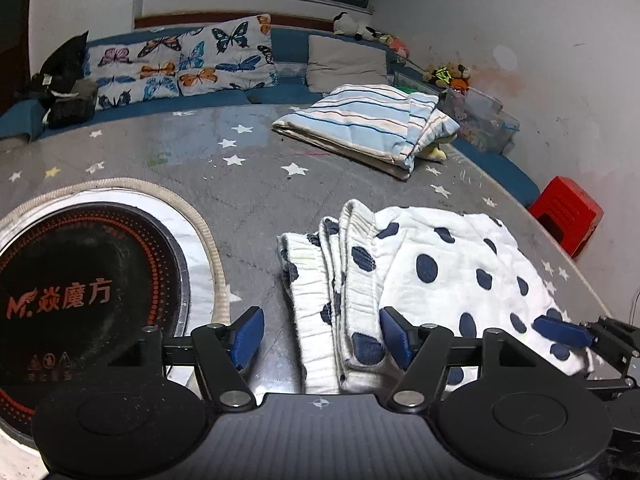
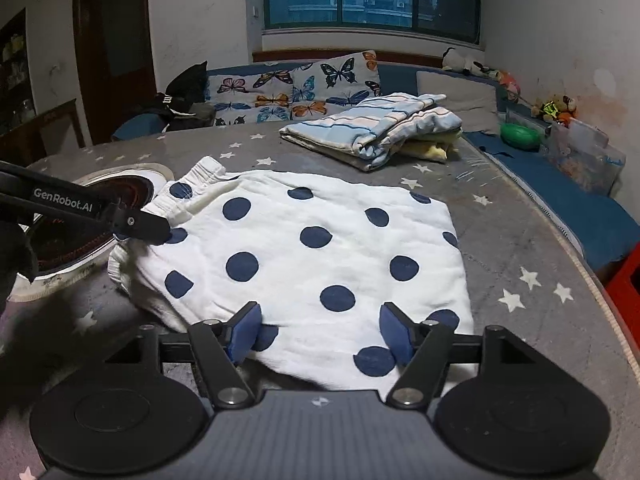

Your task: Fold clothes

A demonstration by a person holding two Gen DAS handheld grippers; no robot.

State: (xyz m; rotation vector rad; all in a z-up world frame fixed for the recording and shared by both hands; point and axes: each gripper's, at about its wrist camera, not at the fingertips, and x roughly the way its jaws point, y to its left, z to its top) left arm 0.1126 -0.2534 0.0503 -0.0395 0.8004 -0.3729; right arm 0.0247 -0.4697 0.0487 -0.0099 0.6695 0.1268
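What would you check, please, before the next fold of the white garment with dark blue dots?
1. Left gripper open over the elastic waistband end: ok, blue pads apart with the gathered layers between them.
2. Right gripper open at the near hem: ok, pads spread over the cloth.
3. White cotton garment with dark blue dots lying flat: not ok at the waistband, which is bunched; the rest is smooth.
4. Space ahead on the grey star-print table cover: ok, bare cloth up to the folded blue striped blanket.
5. Round black induction hob off: cannot tell.
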